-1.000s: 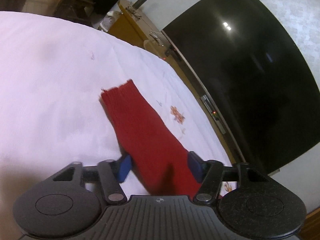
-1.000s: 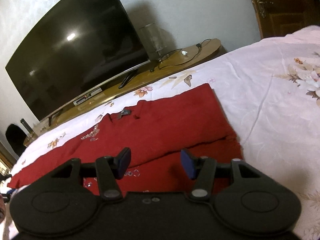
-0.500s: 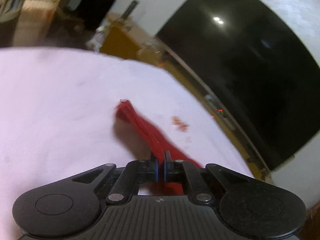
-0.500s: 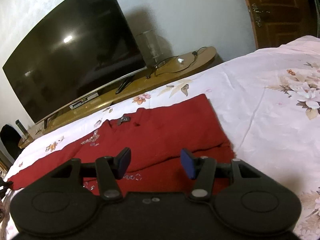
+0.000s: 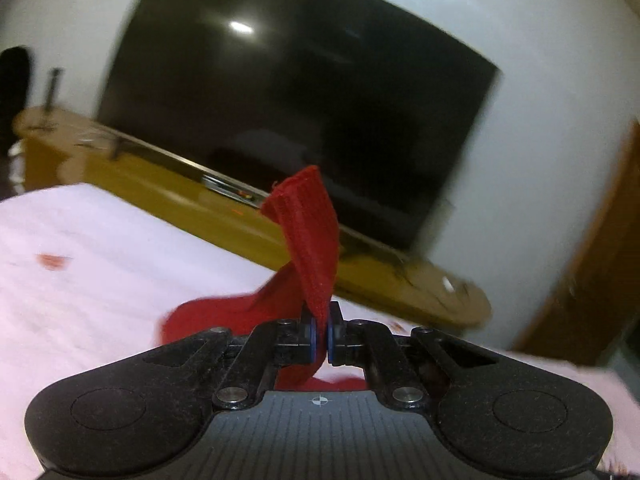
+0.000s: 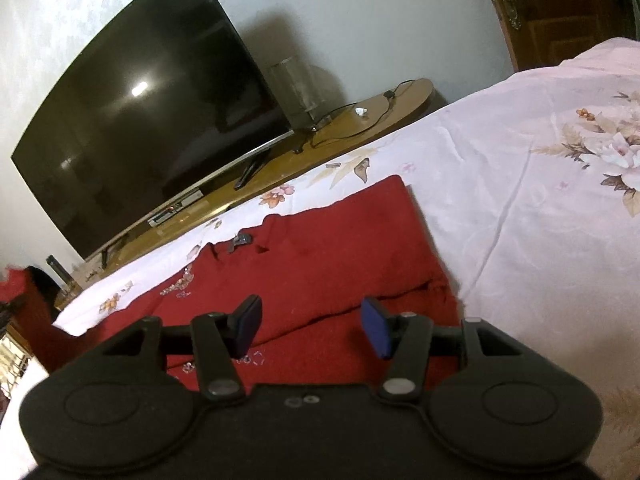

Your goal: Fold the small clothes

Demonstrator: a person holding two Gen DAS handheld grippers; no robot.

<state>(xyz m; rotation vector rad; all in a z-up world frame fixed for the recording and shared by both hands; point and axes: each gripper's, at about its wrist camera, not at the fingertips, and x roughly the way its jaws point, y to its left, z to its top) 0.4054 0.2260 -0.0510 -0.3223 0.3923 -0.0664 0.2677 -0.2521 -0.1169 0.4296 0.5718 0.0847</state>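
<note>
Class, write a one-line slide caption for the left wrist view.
Left gripper shut on a red sleeve, lifting it off the white bedsheet before a dark television.

Each black claw [image 5: 320,334] [image 6: 311,330] has blue pads, silver pivot screws and two round embossed discs.

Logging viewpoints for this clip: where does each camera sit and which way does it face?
Left wrist: behind the left tongs, shut on a lifted red knit sleeve, facing the black television.
Right wrist: behind the open right tongs, over the red knit garment on the floral bedsheet.
Shared: television, garment, bedsheet, wooden stand.
</note>
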